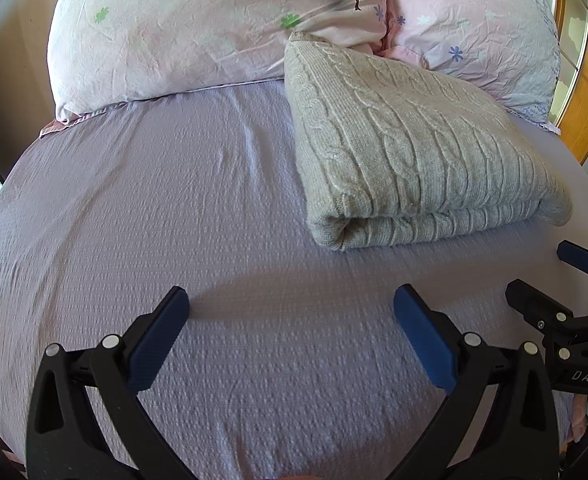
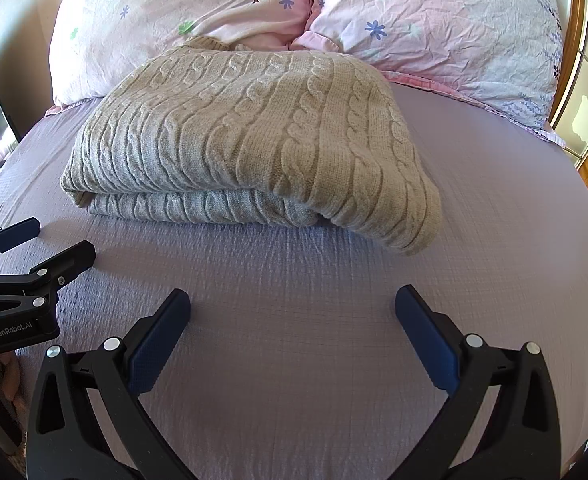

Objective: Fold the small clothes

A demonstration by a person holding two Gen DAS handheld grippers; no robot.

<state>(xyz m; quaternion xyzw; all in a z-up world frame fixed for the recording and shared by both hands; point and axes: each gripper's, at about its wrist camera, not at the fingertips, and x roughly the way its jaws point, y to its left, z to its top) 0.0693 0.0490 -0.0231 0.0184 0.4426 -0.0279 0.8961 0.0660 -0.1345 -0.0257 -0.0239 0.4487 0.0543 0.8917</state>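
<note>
A beige cable-knit sweater (image 1: 406, 152) lies folded into a thick rectangle on the lilac bed sheet (image 1: 173, 208), its far end against the pillows. It also shows in the right wrist view (image 2: 253, 136). My left gripper (image 1: 291, 300) is open and empty, hovering over bare sheet in front and to the left of the sweater. My right gripper (image 2: 292, 300) is open and empty, over the sheet just in front of the sweater. Each gripper shows in the other's view: the right one (image 1: 534, 276) at the edge, the left one (image 2: 63, 238) at the edge, both with fingers apart.
Two pale floral pillows (image 1: 197, 36) (image 2: 446, 28) lie across the head of the bed. A wooden frame with glass panes (image 2: 586, 92) stands at the right. The bed's left edge drops off by a dark wall (image 1: 1, 80).
</note>
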